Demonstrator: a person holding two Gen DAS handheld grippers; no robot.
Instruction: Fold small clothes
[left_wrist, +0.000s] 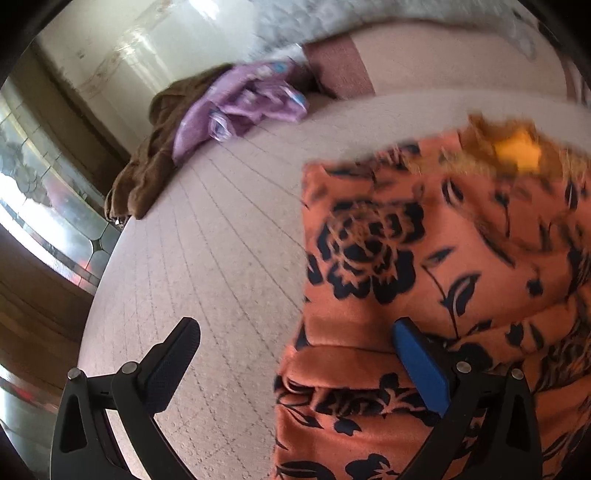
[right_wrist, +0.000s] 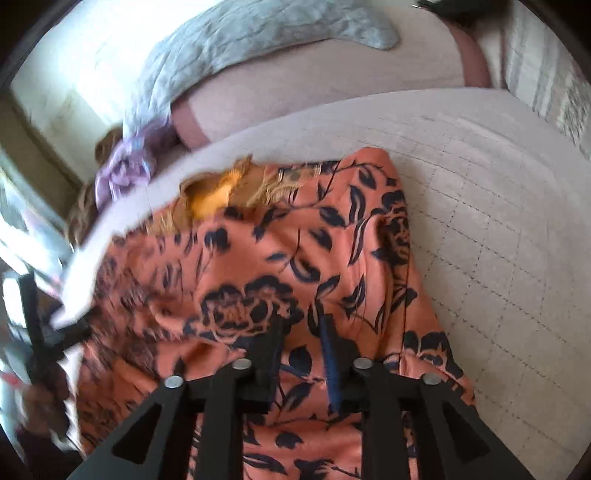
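Note:
An orange garment with dark flowers lies spread on the pale quilted bed cover, a yellow patch showing at its far edge. My left gripper is open wide at the garment's left edge: the blue pad is over the cloth, the black finger over the bare cover. In the right wrist view my right gripper hovers over the middle of the garment. Its jaws stand a narrow gap apart, with flat cloth showing between them and nothing pinched.
A purple garment and a brown one lie bunched at the bed's far left corner. A grey quilt and a pink pillow lie across the head of the bed. The bed's left edge drops off near the black finger.

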